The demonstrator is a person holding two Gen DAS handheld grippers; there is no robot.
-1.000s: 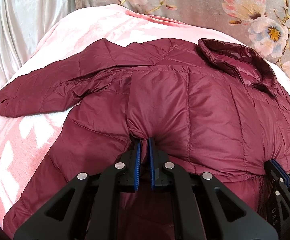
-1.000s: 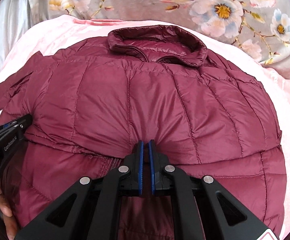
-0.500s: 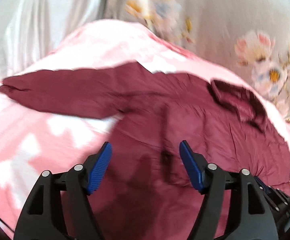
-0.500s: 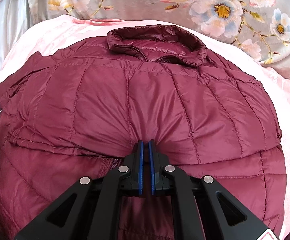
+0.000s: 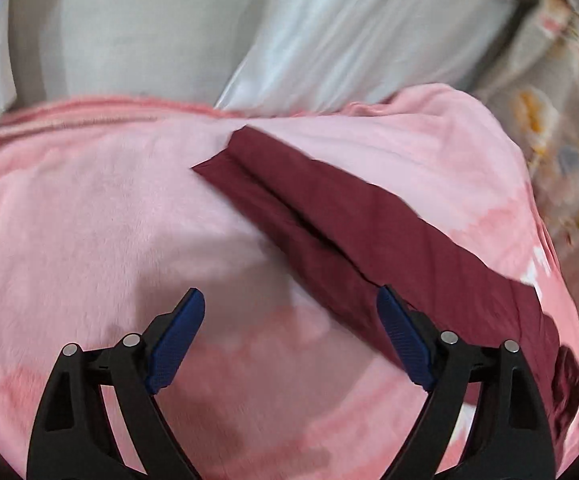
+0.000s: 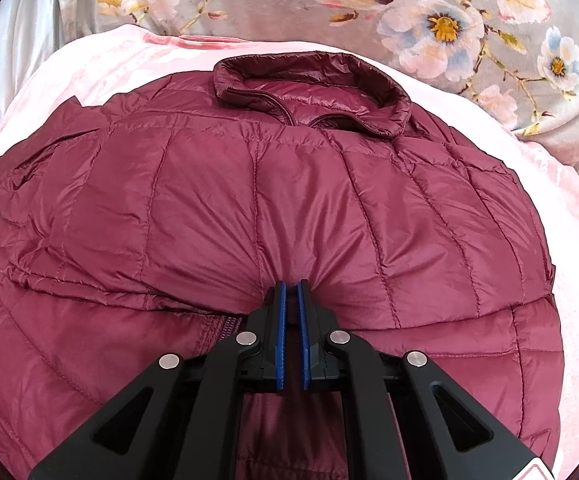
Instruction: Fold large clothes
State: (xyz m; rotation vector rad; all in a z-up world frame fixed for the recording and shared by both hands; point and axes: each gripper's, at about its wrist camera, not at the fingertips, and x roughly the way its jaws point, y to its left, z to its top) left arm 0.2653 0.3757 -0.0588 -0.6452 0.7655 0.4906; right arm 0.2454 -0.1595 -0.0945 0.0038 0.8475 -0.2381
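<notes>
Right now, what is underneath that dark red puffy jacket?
A pink blanket shows all around the jacket. Whatever lies beneath the jacket's middle is covered, so I cannot tell.

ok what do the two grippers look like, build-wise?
Both match: the left gripper and right gripper have black plastic linkage arms with triangular cut-outs, round silver pivot pins, and jaws faced with textured blue pads. No cables or sleeves show.

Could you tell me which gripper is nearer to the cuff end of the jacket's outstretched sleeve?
Left. The left gripper hangs open over the pink blanket beside the sleeve; the right gripper pinches the jacket body.
</notes>
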